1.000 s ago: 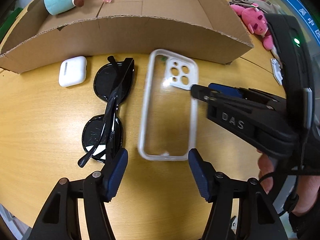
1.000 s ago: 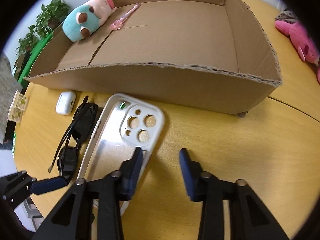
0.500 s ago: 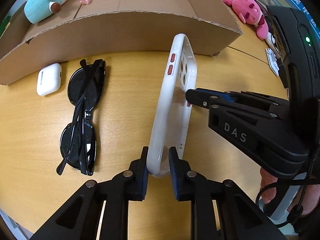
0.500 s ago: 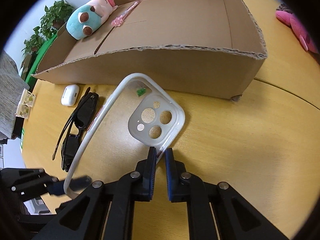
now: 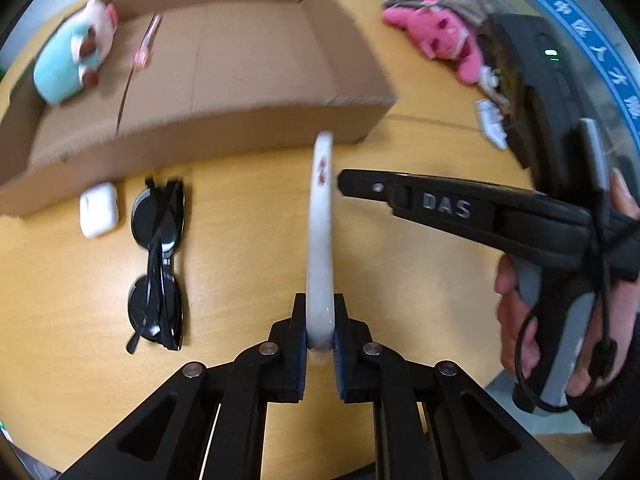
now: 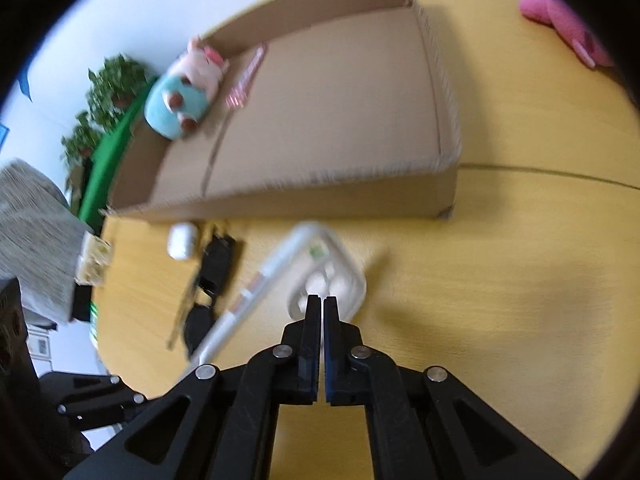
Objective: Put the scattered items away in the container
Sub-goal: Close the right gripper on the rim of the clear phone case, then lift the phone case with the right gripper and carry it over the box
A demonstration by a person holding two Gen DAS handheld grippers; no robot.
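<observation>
We have the phone case (image 5: pixel 320 240) pinched from two ends, and we judge it light, thin and somewhat springy: a clear back panel in a whitish bumper rim that would likely flex and twist if gripped on the panel alone, and its smooth plastic looks liable to slide in the pads. The rim is the sounder place to take it, and that is where the left gripper (image 5: pixel 320 340) is clenched, its blue pads pressing the case's near edge from both sides. The right gripper (image 6: pixel 322 308) is likewise clenched, biting the corner by the camera cut-outs. In the left wrist view the case stands on edge at centre frame, clear of the yellow wooden table (image 5: pixel 248 360), showing a narrow white side with small red buttons; in the right wrist view it is blurred, slanting from lower left to centre. Left of it on the table lie black sunglasses (image 5: pixel 158 264), folded, and just beside them a white earbud case (image 5: pixel 99 209). Beyond, across the upper frame, sits the open cardboard box (image 5: pixel 256 136), holding a teal and pink plush toy (image 5: pixel 74 66) and a slim pink item (image 5: pixel 146 42). A pink plush (image 5: pixel 436 40) lies outside, upper right.
</observation>
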